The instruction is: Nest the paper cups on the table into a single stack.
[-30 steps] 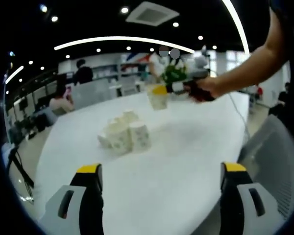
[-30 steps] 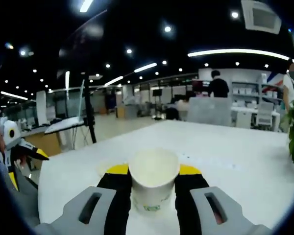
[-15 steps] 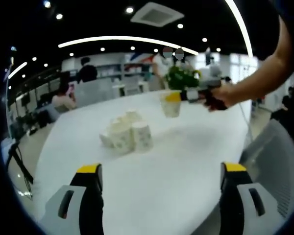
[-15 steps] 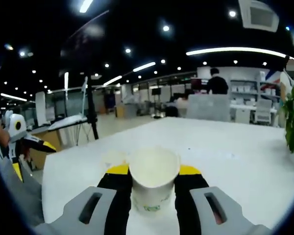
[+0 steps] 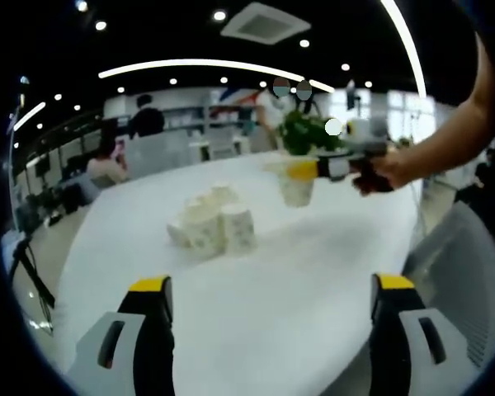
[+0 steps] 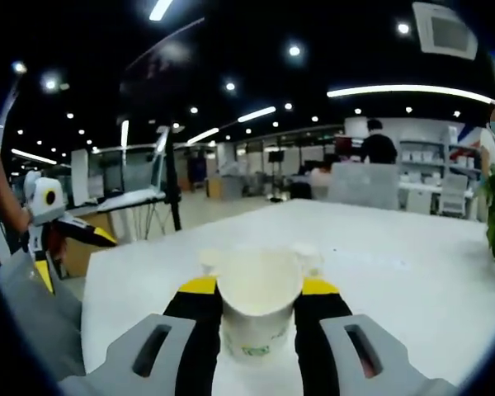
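Between the jaws at the bottom centre of the right gripper view, the right gripper (image 6: 258, 299) pinches one paper cup (image 6: 258, 307) upright, mouth up, its rim squeezed slightly out of round. Left gripper view shows that same gripper at centre right, carried above the table (image 5: 297, 289) and apart from the cup cluster (image 5: 210, 224) at frame centre. The left gripper (image 5: 272, 330) stands spread at the bottom of its view, holding nothing, over bare tabletop.

Risks, as judged: the pinch already distorts the held cup, so its base may bind when lowered into another cup. The clustered cups stand touching one another, at least one apparently lying on its side; a misaligned descent could knock neighbours over or push them along the smooth surface. The idle left gripper gives no bracing.

Surface: white, glossy, plain tabletop. Room: large open office, dark ceiling with spot and strip lights, desks, seated people at upper left, a green plant (image 5: 305, 132) behind the cups.
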### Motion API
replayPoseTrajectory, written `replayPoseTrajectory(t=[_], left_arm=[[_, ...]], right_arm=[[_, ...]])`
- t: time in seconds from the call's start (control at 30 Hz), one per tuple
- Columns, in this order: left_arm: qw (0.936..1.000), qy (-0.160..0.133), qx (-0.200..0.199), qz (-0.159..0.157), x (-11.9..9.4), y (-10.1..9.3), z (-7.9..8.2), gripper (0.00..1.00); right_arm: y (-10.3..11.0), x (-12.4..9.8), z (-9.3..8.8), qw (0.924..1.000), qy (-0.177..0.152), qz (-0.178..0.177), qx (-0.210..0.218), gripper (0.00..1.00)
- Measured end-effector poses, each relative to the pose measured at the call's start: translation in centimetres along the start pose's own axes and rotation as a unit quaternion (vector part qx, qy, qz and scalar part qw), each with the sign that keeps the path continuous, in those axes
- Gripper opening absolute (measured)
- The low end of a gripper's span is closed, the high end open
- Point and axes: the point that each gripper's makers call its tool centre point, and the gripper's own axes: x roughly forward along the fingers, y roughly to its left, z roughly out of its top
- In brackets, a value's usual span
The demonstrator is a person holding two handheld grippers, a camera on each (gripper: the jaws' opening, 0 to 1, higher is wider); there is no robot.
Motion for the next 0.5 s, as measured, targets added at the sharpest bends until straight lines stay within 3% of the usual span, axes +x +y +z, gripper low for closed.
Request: replayPoseTrajectory(t=[0.5], left_arm=[[1.0, 0.002, -0.002, 0.0, 0.1, 0.0, -0.1, 0.99]], right_arm=[[4.3, -1.0, 0.1, 0.9988, -0.008, 0.044, -0.019, 0.31]])
